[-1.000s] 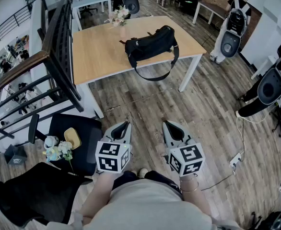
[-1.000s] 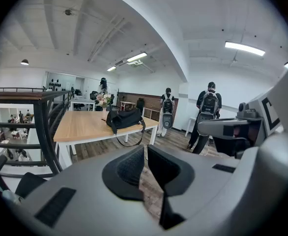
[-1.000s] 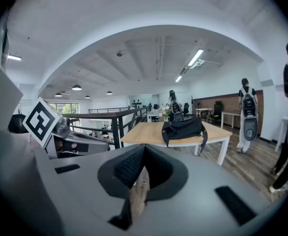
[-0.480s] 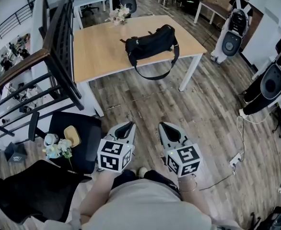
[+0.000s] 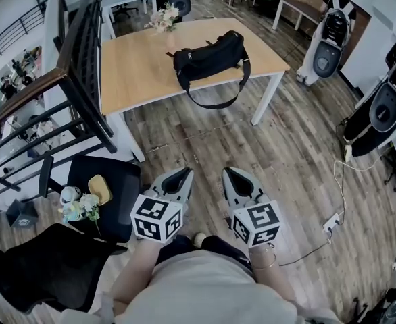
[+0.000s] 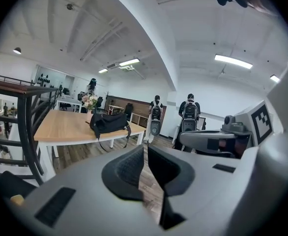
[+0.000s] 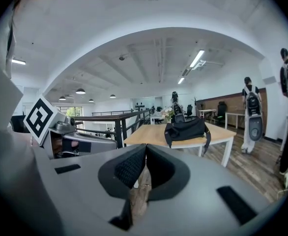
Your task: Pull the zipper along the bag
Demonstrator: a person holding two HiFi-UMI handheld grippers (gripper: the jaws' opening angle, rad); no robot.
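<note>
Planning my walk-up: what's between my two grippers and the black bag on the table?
In the head view, only bare wood floor and the near edge of the table separate the left gripper and right gripper from the bag.

We read no txt, brand or no. anywhere; cubes on left gripper (image 5: 179,176) & right gripper (image 5: 235,174) show only b/w square patterns.
</note>
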